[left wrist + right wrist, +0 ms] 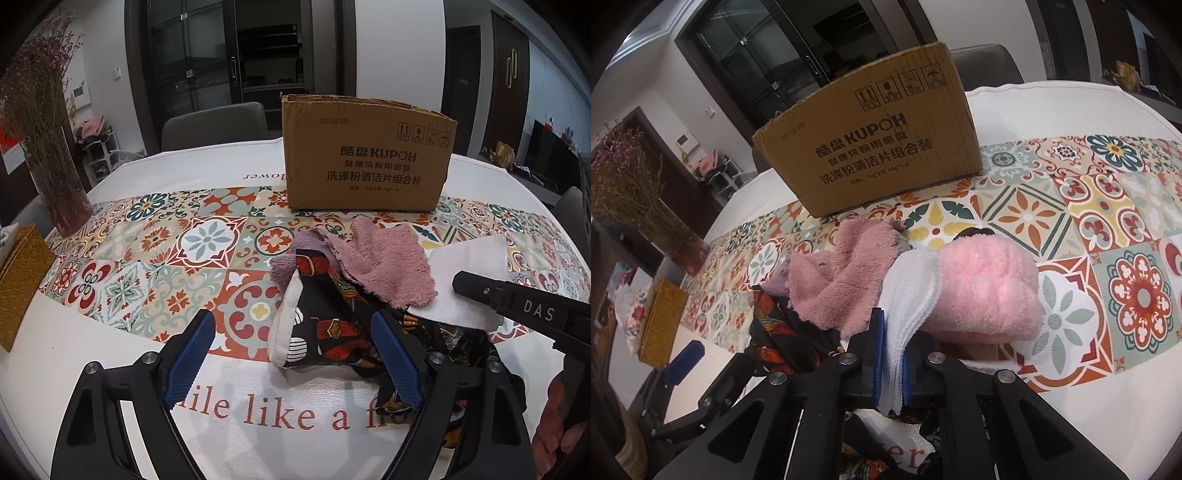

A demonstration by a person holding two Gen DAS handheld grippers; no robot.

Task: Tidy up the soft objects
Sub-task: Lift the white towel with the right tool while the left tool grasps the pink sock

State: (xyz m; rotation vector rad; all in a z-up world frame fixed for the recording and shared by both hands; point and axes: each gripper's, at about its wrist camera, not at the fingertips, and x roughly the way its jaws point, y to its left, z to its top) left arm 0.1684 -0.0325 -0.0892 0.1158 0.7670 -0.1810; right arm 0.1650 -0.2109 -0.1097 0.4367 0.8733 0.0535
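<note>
Right wrist view: our right tongs are clamped on the folded white cloth, with the mauve towel just left of them and a fluffy pink roll just right, touching the cloth. Ahead of both tongs stands the cardboard box on the patterned worktop. Our left tongs are apart, hovering over the dark printed fabric, which lies between their blue pads.

Left wrist: low over table, facing cardboard box at upper centre. Right wrist: closer, tilted. Shared: box, pile of cloths.
</note>
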